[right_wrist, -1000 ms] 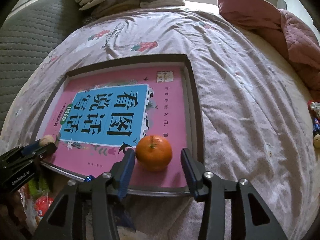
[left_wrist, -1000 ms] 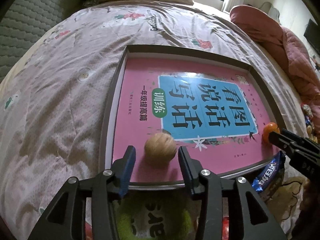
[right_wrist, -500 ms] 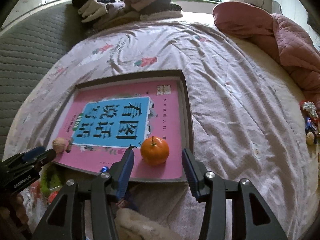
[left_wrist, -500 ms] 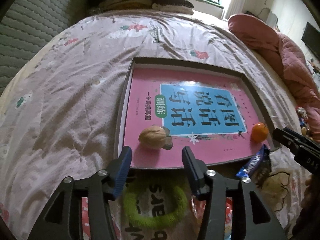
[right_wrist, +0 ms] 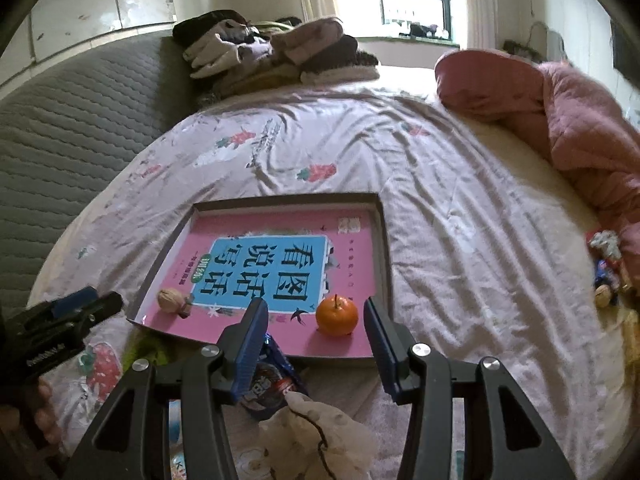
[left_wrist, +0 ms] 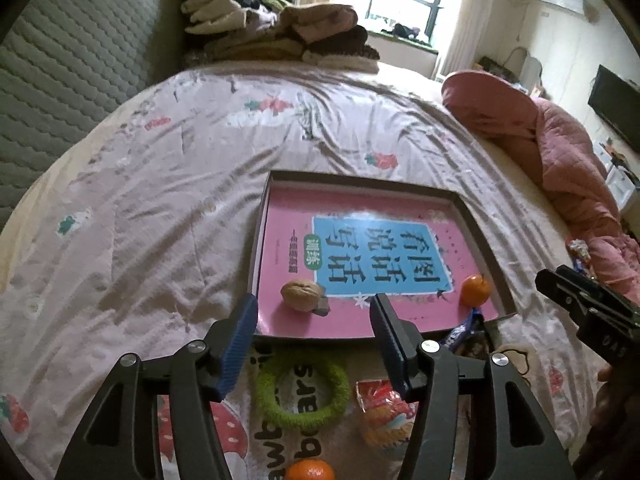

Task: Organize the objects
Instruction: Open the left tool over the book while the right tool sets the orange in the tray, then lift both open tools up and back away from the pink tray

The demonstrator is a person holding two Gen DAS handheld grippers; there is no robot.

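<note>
Bed [left_wrist: 160, 208], floral quilt, carrying all items.

Tray [left_wrist: 478, 224], one, dark-rimmed, shallow, on the quilt toward the bed's near edge. Contents: one pink book [left_wrist: 360, 240] lying flat and filling the floor; one walnut [left_wrist: 302, 289] on the book's near-left corner, with a small dark piece touching its right side; one orange [right_wrist: 337, 315] on the book's near-right corner. Walnut and orange well apart.

Outside the tray, along the bed's near edge: one green ring [left_wrist: 300, 392]; one red snack packet [left_wrist: 384, 408] just beside it; one blue wrapper [right_wrist: 272, 376] touching the tray's near rim; a second orange [left_wrist: 310, 472] at the left view's bottom edge; one cream plush item [right_wrist: 320, 432]. Small sweets at the bed's right edge, count unclear.

Pink blanket [right_wrist: 560, 108] bunched at the right edge; folded clothes [left_wrist: 280, 36] stacked at the far end.

Left hand-held gripper [left_wrist: 314, 320]: jaws opening, nothing between them, walnut beyond the tips.

Right hand-held gripper [right_wrist: 316, 322]: jaws apart, holding nothing; orange lies on the book in line with the gap, untouched.
</note>
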